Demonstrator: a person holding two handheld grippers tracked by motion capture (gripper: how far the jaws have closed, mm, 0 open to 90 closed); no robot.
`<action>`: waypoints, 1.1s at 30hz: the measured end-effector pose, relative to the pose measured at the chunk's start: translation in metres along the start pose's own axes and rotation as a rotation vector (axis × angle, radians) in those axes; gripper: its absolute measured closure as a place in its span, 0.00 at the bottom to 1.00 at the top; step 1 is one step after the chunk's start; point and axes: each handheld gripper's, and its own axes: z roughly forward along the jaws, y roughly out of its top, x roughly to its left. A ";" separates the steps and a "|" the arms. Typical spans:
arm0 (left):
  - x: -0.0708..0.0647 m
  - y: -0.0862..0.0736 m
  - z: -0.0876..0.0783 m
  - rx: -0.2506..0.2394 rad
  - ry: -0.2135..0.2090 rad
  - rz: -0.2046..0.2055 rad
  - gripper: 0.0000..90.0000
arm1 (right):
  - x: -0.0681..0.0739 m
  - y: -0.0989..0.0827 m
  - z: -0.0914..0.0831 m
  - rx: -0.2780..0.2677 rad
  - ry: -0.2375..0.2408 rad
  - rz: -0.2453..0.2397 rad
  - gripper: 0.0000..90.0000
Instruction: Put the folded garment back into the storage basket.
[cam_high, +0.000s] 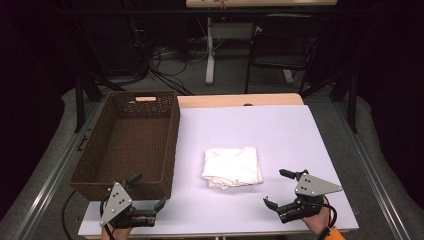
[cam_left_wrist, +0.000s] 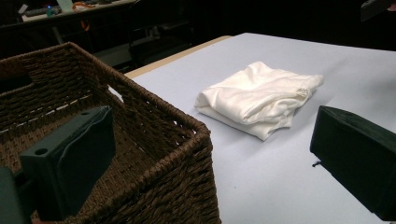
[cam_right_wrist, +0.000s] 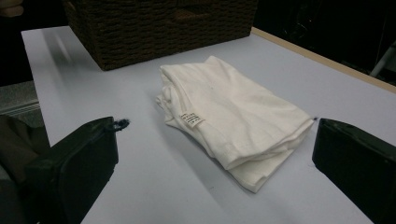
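Note:
A folded white cloth (cam_high: 232, 167) lies on the pale table mat, right of a dark brown wicker basket (cam_high: 90, 150). The same cloth (cam_left_wrist: 261, 97) lies beyond the basket's near corner (cam_left_wrist: 187, 154) in the left gripper view. In the right gripper view the cloth (cam_right_wrist: 233, 112) shows a small label, with the basket (cam_right_wrist: 159, 28) behind it. My left gripper (cam_high: 146, 192) is open at the table's front left, just before the basket's near wall. My right gripper (cam_high: 276, 187) is open at the front right, a short way from the cloth. Nothing is between either pair of jaws.
The pale mat (cam_high: 280, 130) covers a wooden table whose far edge (cam_high: 240, 100) shows beyond it. Metal rails (cam_high: 372, 170) run along both sides. A chair (cam_high: 280, 45), a table leg and cables stand on the floor behind.

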 end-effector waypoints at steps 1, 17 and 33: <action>0.000 0.000 0.000 -0.001 0.001 0.001 0.00 | 0.000 0.000 0.000 0.000 0.000 0.000 0.00; 0.000 0.000 0.000 -0.005 0.003 0.003 0.00 | 0.001 0.000 0.009 0.037 0.006 -0.020 0.00; 0.000 0.000 0.000 -0.004 0.003 0.005 0.00 | -0.003 0.009 0.026 0.062 0.017 -0.045 0.00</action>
